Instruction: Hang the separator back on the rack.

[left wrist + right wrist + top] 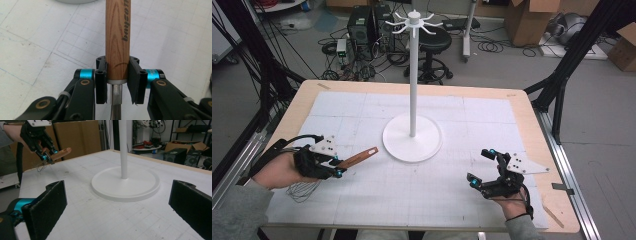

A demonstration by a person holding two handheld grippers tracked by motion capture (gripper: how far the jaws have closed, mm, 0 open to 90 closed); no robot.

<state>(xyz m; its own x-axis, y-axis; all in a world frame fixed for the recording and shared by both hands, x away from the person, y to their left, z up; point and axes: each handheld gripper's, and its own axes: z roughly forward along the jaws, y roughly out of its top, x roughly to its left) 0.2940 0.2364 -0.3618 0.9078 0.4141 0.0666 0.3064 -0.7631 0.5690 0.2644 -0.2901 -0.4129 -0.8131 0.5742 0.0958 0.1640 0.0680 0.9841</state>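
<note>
The left gripper [338,168] holds a whisk [343,165] by its wooden handle. In the left gripper view the two flat black pads [101,80] press on both sides of the handle [117,37], close to its lower end. The handle is a round brown bar with clear wood grain and dark letters printed along it. Under the wood there is a thin pale ring, then a short shiny metal neck [116,96] from which thin steel wires go down between the jaws.

In the high view the whisk is at the left part of the table [302,105], above the white gridded mat [462,165]. The handle points to the right and a little away from the person, toward the white stand [412,135], and it has a slot near its tip. The thin wire loops [303,190] hang behind the hand, near the mat. In the right gripper view the whisk is seen lifted off the mat.

The stand has a round, flat, smooth base with a low rim, a slim straight pole, and a crown of curved hooks [414,22] at the top. It is in the middle of the mat, well apart from the whisk.

The right gripper [482,167] is at the right side of the mat, with nothing in it. Its jaws stand wide apart, and the pads [47,206] are dark, with a rough foam-like surface.
</note>
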